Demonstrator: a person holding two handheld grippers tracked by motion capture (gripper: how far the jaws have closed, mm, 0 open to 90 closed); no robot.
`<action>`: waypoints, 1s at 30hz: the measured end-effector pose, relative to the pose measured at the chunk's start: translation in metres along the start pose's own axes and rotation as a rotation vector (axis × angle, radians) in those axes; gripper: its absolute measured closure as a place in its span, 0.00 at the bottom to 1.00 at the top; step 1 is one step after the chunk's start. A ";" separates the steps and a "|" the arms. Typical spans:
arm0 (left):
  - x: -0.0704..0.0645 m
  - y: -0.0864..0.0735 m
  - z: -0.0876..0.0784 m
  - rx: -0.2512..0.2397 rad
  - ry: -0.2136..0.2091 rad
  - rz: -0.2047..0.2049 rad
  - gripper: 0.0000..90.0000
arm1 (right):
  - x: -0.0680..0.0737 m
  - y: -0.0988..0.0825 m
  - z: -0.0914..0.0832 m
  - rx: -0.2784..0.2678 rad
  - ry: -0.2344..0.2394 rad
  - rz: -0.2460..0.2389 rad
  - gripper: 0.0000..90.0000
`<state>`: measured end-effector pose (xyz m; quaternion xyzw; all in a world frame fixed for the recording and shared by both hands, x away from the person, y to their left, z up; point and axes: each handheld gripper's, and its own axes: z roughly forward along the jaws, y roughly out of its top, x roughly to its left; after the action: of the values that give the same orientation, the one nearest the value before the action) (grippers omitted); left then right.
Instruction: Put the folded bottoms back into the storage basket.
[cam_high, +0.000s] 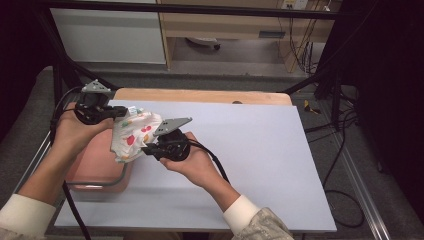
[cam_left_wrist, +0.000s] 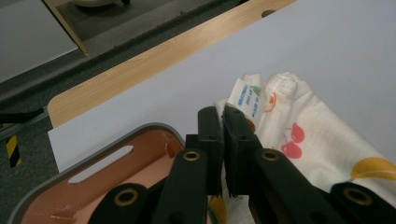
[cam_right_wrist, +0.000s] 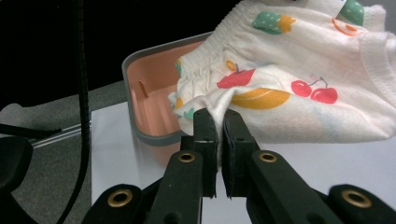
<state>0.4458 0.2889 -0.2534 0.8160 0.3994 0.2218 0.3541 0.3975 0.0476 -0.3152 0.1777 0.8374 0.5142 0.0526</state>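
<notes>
A small white garment (cam_high: 134, 135) printed with fruit hangs in the air between my two grippers, partly over a pink bin (cam_high: 97, 160) at the table's left edge. My left gripper (cam_high: 121, 113) is shut on the garment's top edge (cam_left_wrist: 280, 116), beside its white care label (cam_left_wrist: 246, 99). My right gripper (cam_high: 148, 149) is shut on a lower fold of the cloth (cam_right_wrist: 280, 93); its jaws (cam_right_wrist: 219, 122) pinch the fabric near the elastic band. The bin (cam_right_wrist: 149, 93) lies just behind and below the garment.
The pink bin (cam_left_wrist: 116, 163) has a grey rim and a slot handle. It sits at the left of the pale table (cam_high: 260, 150), whose far edge is a wooden strip (cam_high: 200, 95). Black frame bars and cables run along the floor on the right.
</notes>
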 end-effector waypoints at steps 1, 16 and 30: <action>0.001 0.000 -0.001 0.000 0.002 0.000 0.97 | 0.000 0.000 0.000 -0.003 0.001 0.002 0.96; 0.010 -0.006 -0.008 -0.005 0.029 -0.013 0.97 | 0.004 0.001 0.015 -0.030 0.005 -0.021 0.96; 0.022 -0.019 -0.013 -0.003 0.045 -0.048 0.97 | 0.012 -0.002 0.030 -0.044 0.007 -0.033 0.96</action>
<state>0.4408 0.3203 -0.2572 0.8005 0.4262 0.2322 0.3517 0.3945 0.0765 -0.3299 0.1608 0.8290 0.5321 0.0619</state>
